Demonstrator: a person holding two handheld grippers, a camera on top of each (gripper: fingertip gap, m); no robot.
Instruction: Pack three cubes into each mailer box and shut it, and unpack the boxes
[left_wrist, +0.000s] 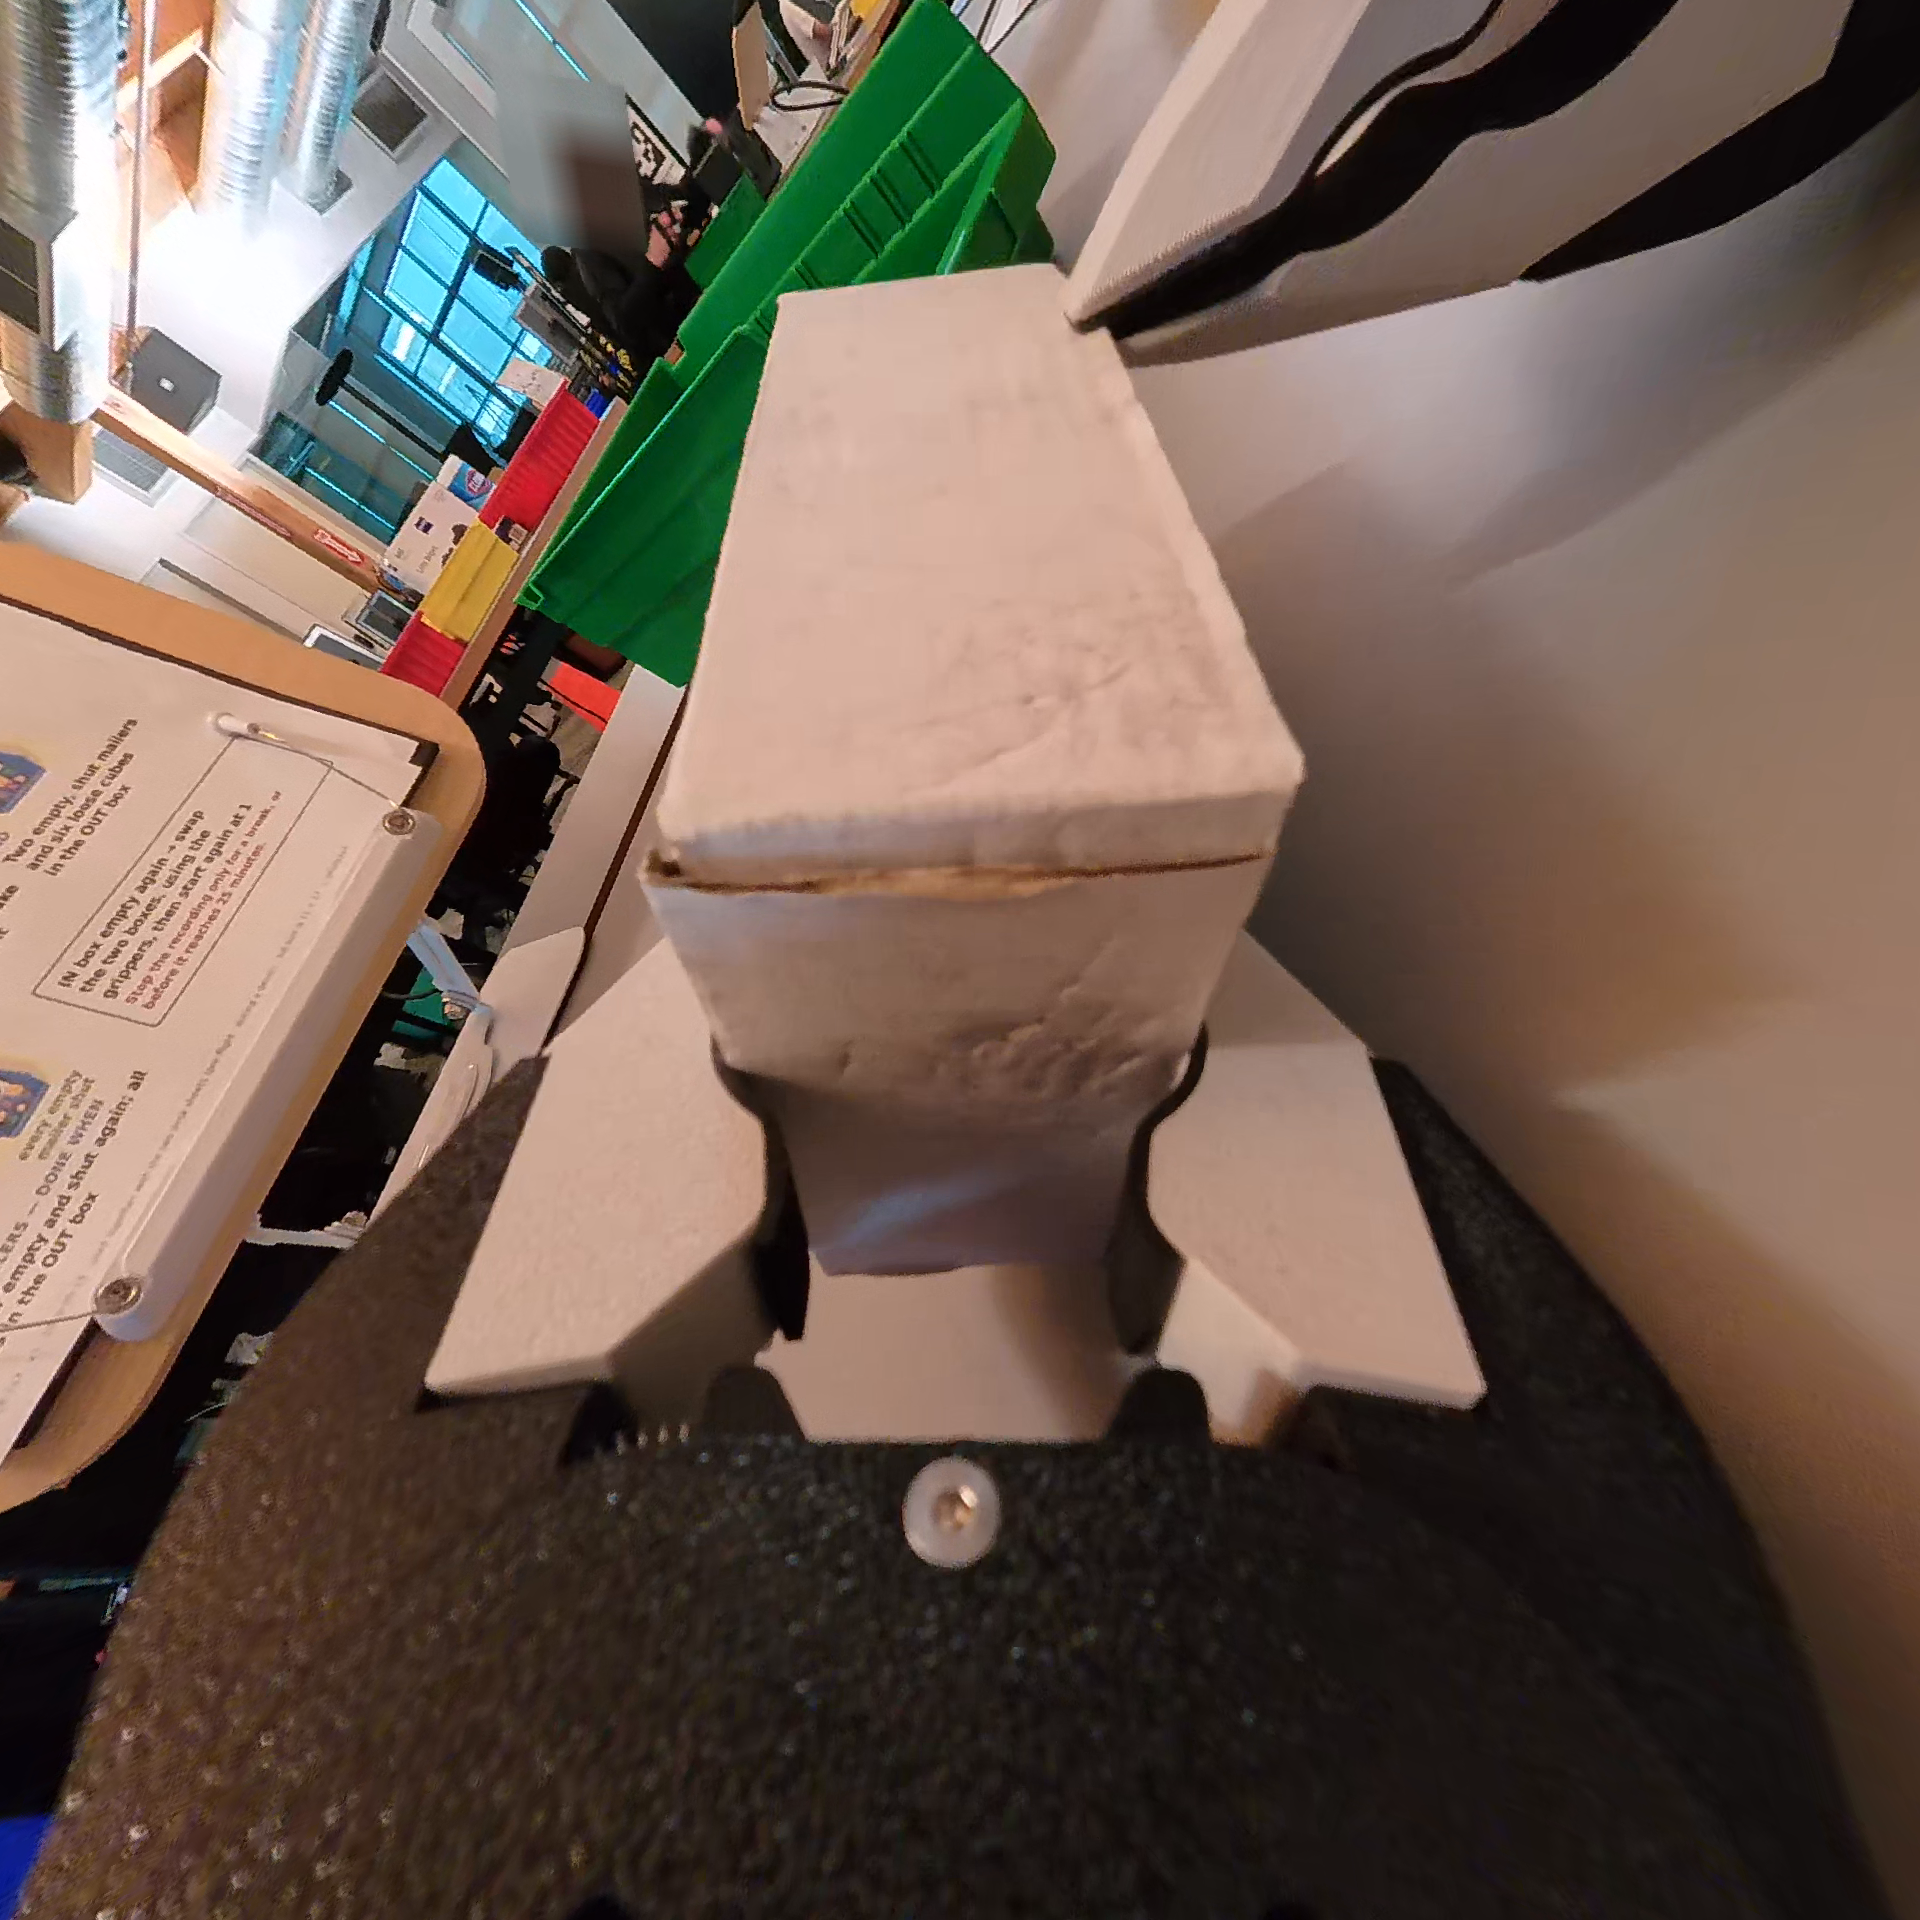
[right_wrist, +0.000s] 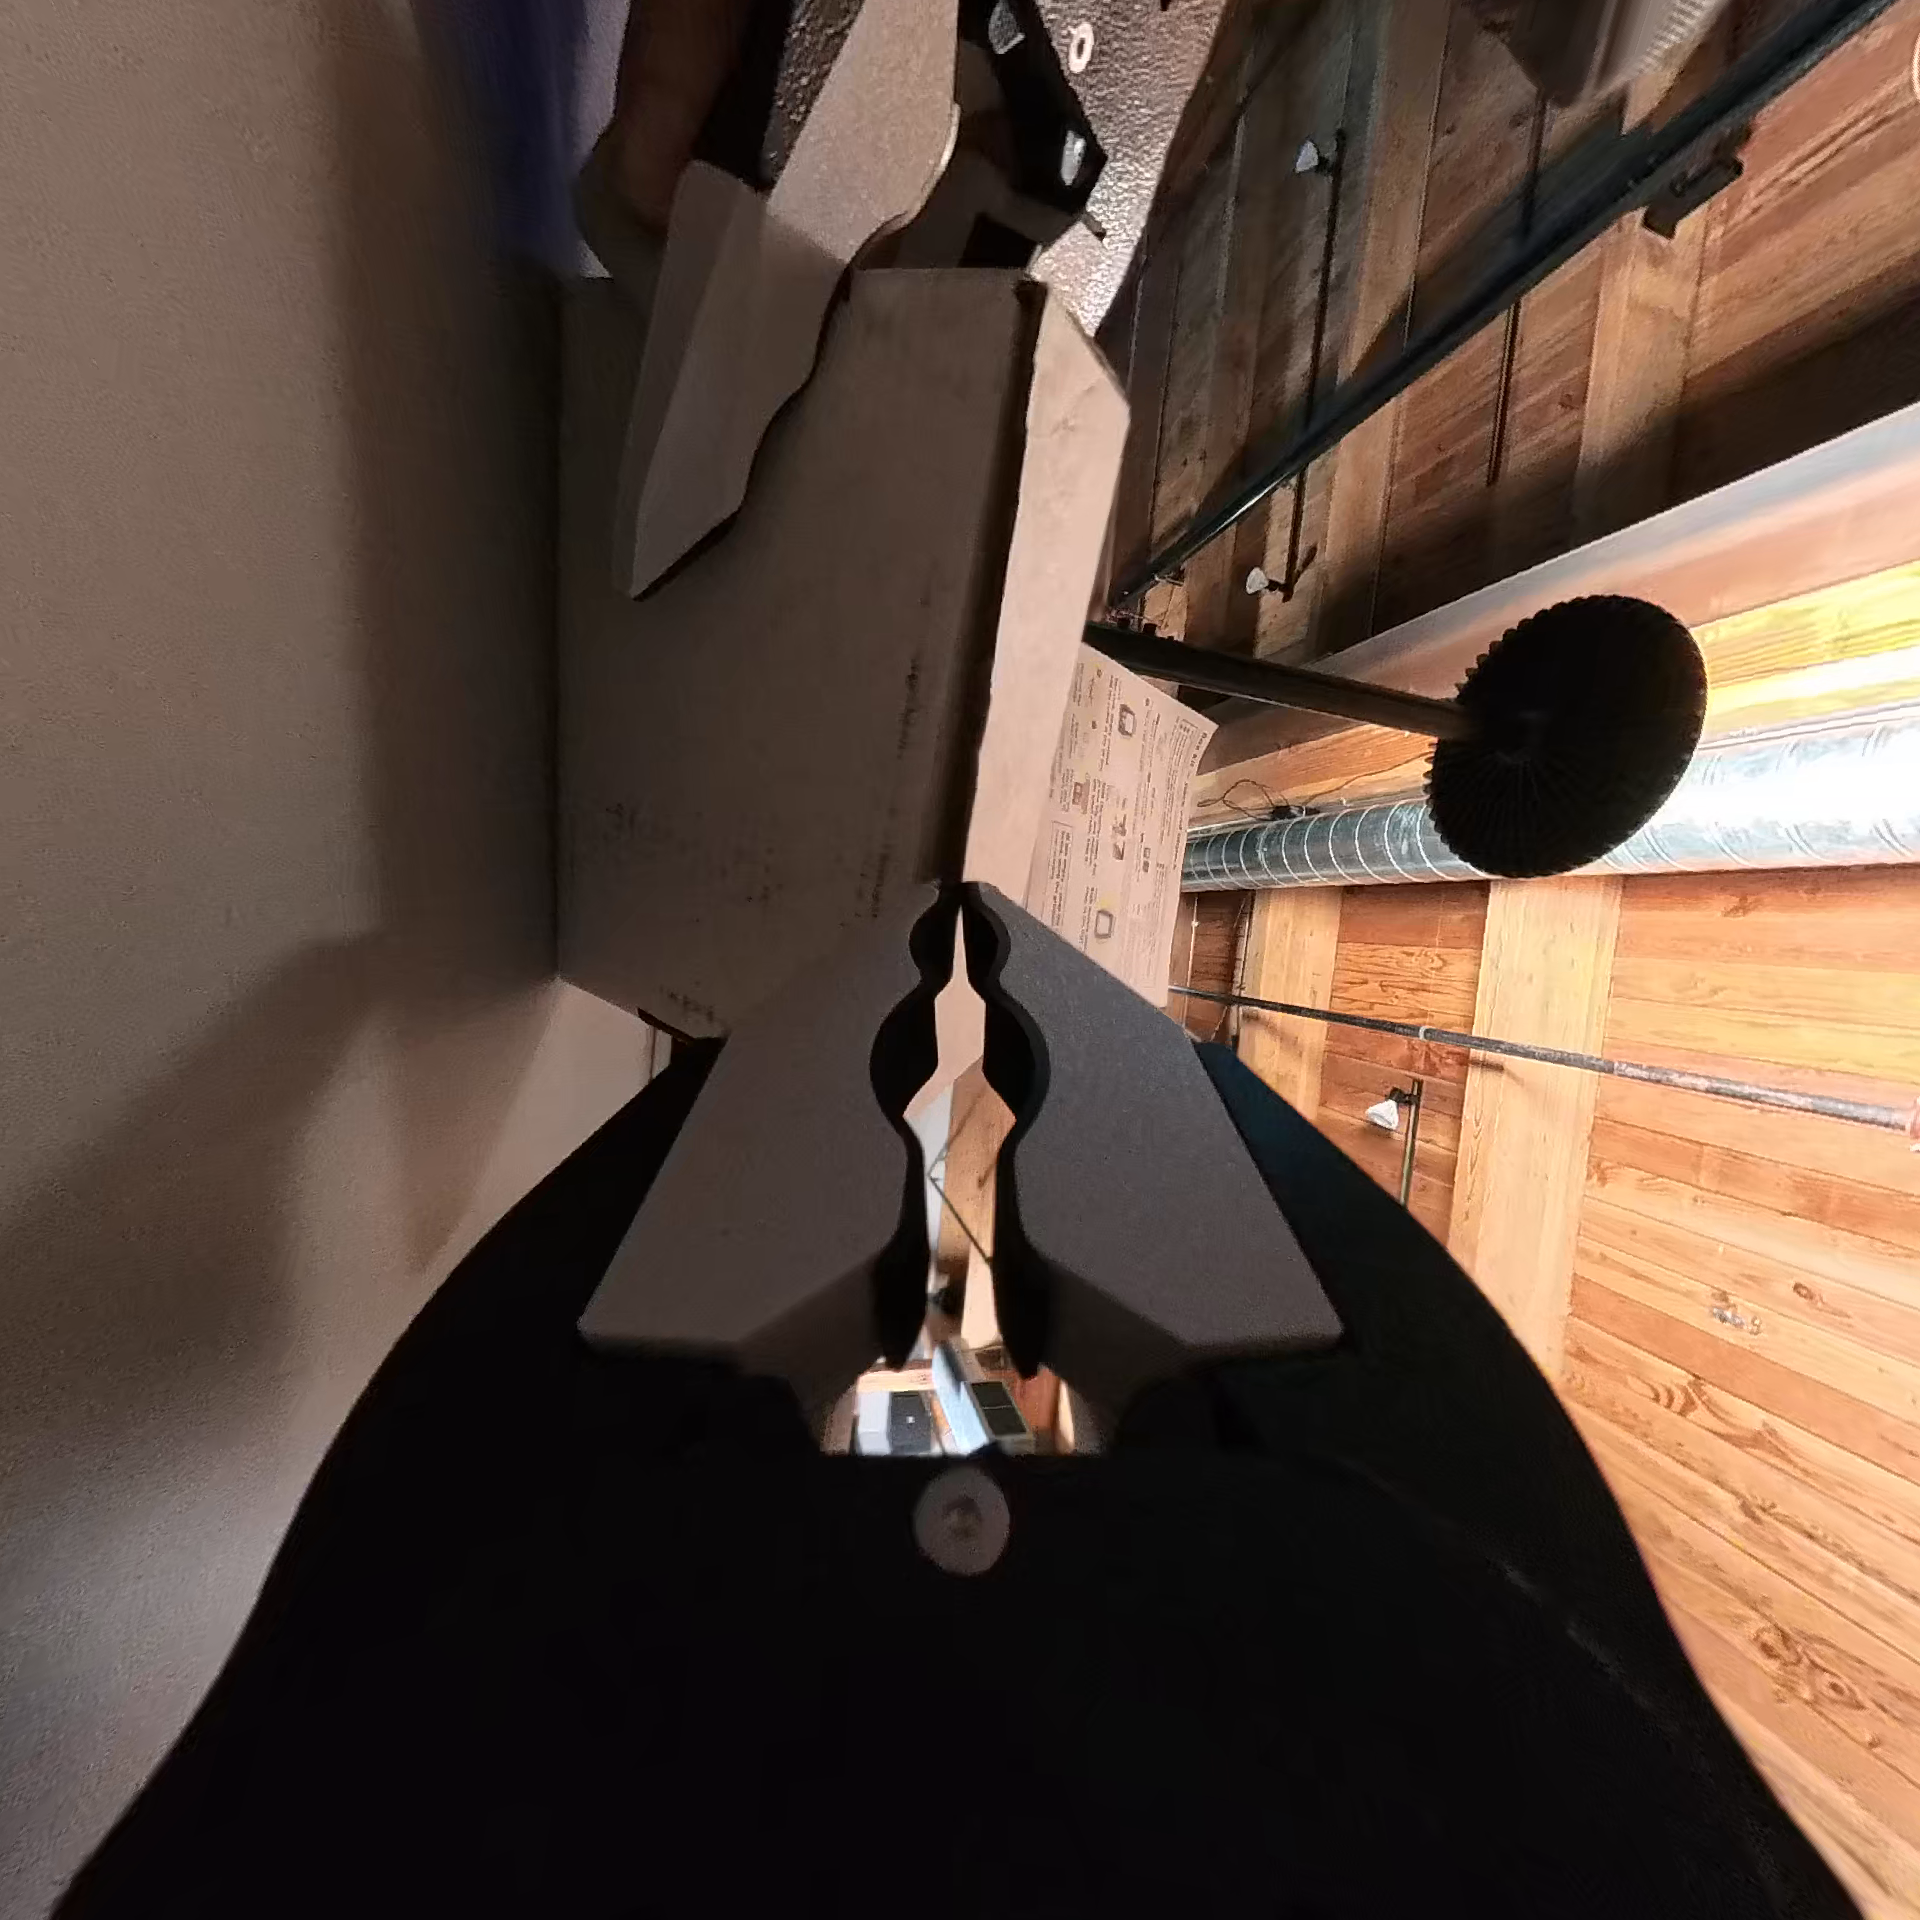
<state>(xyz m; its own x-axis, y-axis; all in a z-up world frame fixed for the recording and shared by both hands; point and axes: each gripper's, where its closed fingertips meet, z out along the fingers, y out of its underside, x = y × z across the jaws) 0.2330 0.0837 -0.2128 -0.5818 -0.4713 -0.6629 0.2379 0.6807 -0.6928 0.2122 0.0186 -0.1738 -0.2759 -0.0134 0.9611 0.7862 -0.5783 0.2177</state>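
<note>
A white mailer box (left_wrist: 966, 623) is shut, with its lid seam showing across the near end. My left gripper (left_wrist: 961, 1122) is shut on its near end, one finger on each side, and holds it up off any surface. The box also shows in the right wrist view (right_wrist: 779, 675), in shadow. My right gripper (right_wrist: 958, 914) has its tips pinched together on the box's near edge. In the left wrist view the right gripper (left_wrist: 1247, 208) shows at the box's far end. The left gripper (right_wrist: 831, 208) shows at the top of the right wrist view. No cubes are in view.
Green bins (left_wrist: 831, 312) stand behind the box. An instruction sheet on a wooden board (left_wrist: 156, 987) is to the left. A white surface (left_wrist: 1558, 727) runs along the right. A black lamp (right_wrist: 1558, 727) and a metal duct hang under the wooden ceiling.
</note>
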